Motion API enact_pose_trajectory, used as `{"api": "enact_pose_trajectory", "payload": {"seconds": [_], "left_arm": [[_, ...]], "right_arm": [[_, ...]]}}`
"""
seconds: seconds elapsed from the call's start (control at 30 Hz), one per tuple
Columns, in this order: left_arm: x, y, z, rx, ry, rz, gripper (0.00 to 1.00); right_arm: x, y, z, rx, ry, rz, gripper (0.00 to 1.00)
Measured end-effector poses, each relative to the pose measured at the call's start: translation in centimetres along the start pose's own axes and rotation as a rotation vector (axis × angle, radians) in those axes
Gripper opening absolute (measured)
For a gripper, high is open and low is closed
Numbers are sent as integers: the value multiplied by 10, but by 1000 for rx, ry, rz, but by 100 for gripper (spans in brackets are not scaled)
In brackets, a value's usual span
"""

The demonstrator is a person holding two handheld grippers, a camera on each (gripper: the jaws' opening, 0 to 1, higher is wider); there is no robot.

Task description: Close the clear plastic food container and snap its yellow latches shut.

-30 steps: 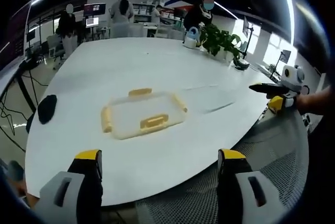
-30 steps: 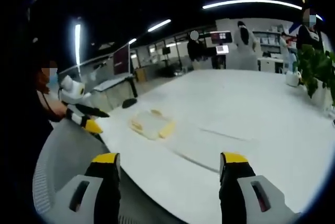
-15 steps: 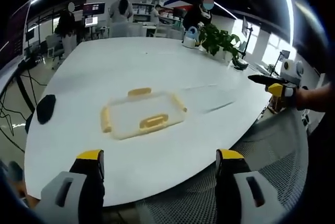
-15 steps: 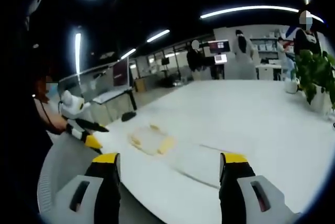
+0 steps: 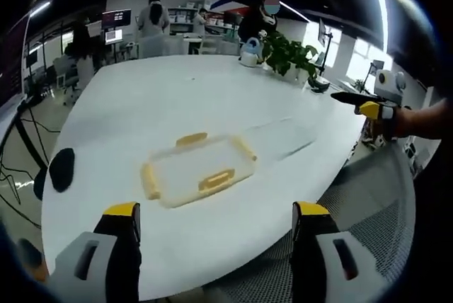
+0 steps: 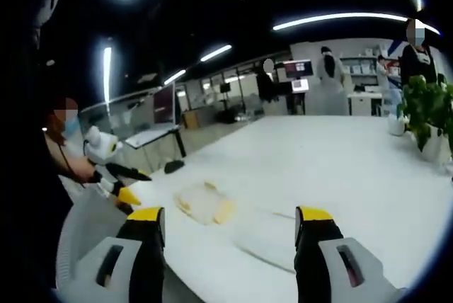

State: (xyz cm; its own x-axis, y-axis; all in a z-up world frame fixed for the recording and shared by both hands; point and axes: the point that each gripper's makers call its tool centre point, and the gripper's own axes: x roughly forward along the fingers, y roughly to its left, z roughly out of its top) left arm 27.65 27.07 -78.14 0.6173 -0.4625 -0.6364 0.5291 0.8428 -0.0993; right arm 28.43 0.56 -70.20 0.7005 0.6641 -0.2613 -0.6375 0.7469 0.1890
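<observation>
- The clear plastic container (image 5: 197,171) is lying flat on the white table (image 5: 163,98), toward its near edge, with the lid seemingly resting on top; whether it is fully seated cannot be told.
- Four yellow latches are sitting around its rim: the near latch (image 5: 216,180), the far latch (image 5: 192,139), the left latch (image 5: 149,180) and the right latch (image 5: 245,149). All appear to be splaying outward, so they are judged to be unsnapped.
- The left gripper (image 5: 212,246) is hanging over the near table edge, well apart from the container, its jaws standing wide and grasping nothing.
- The right gripper (image 6: 226,253) is hovering at the table's right side, also well apart from the container, its jaws spread and empty.
- A black round object (image 5: 62,168) is lying at the table's left edge; a potted plant (image 5: 287,54) and a kettle (image 5: 249,52) are standing at the far end.
- People are standing beyond the table near the monitors.
- Step in hand, as judged: the approach. The next move is calling for both grippers to descend to the container, press the lid down, then fold each latch over the rim.
</observation>
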Motion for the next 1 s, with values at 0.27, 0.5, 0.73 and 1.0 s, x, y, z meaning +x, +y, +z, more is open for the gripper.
{"api": "enact_pose_trajectory", "payload": {"seconds": [0.27, 0.5, 0.73, 1.0], "left_arm": [[3, 5, 0, 11, 12, -27, 90], [1, 3, -3, 31, 24, -53, 89], [0, 5, -5, 43, 47, -74, 86], [1, 11, 1, 48, 40, -76, 86]], "right_arm": [[15, 11, 4, -13, -4, 22, 73], [23, 16, 5, -3, -6, 25, 73], [30, 17, 10, -20, 3, 30, 73], [40, 17, 12, -52, 20, 47, 73]]}}
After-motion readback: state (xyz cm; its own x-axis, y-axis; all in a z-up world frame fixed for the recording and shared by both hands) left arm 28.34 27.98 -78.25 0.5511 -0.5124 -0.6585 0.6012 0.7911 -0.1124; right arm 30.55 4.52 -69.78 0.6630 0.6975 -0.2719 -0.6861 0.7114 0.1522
